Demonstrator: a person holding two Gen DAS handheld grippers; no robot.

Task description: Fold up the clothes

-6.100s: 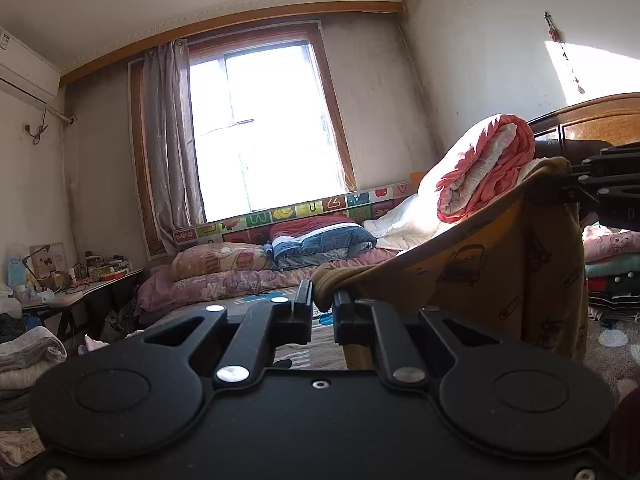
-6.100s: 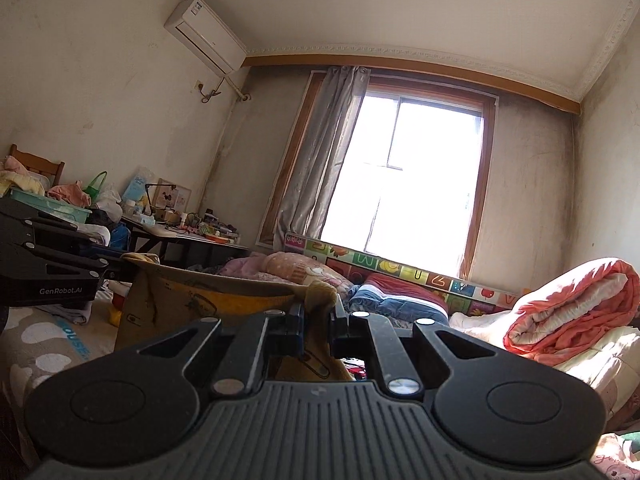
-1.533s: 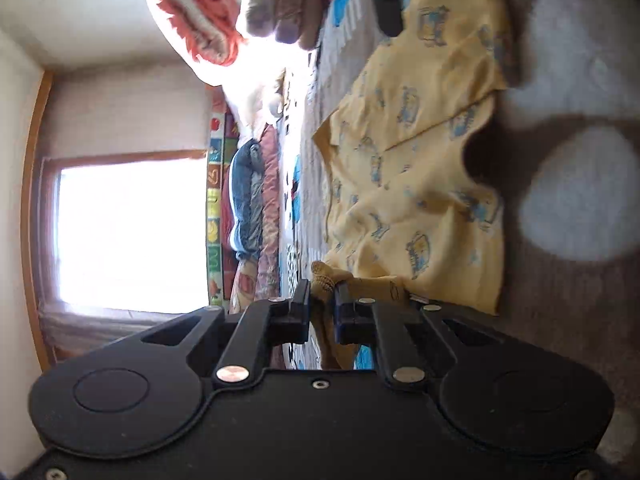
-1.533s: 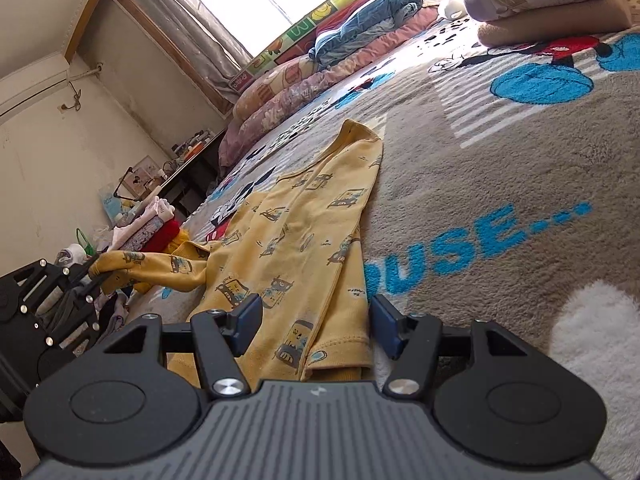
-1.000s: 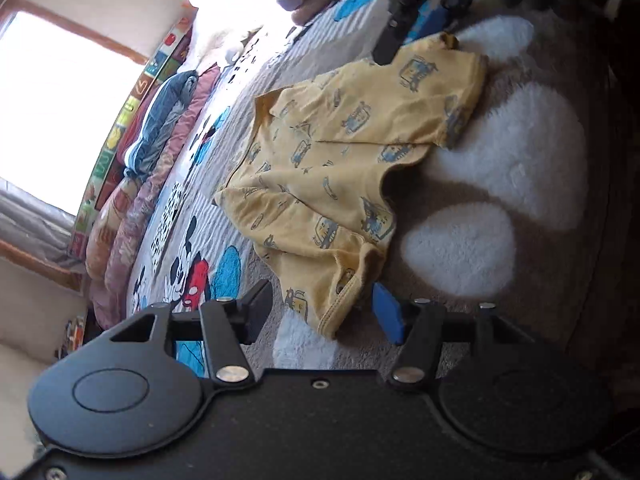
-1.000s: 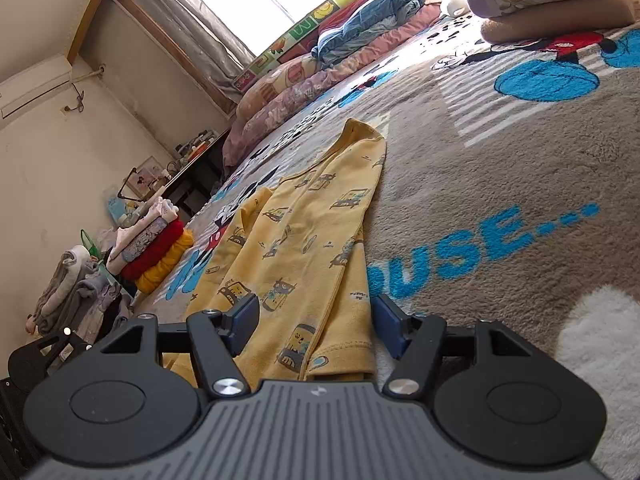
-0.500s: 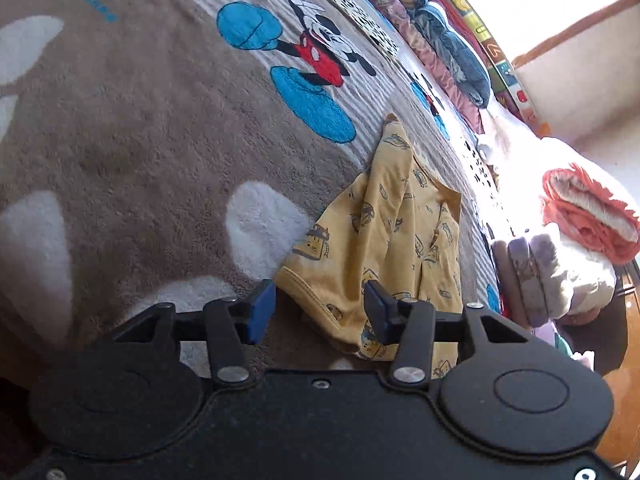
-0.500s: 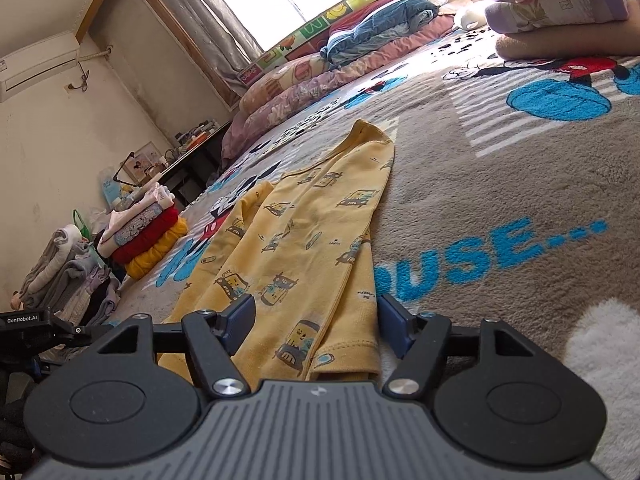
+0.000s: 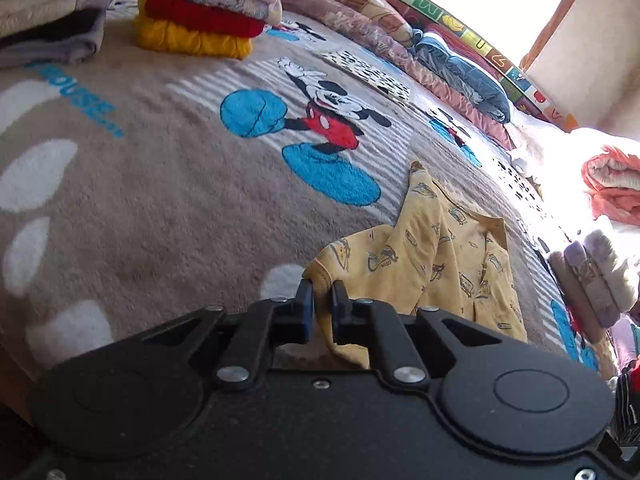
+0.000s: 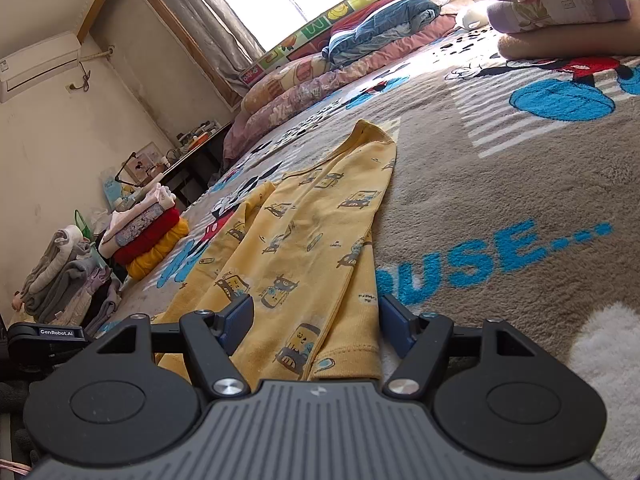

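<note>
Now left gripper jaws, wide 0.5 s ago, pinch yellow shirt sleeve: fold starting; right gripper jaws wide.

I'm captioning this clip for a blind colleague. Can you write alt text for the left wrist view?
The left gripper is shut on the edge of a yellow printed shirt lying on a grey cartoon-mouse blanket. Folded clothes are stacked at the far left, with pillows under a bright window.
</note>
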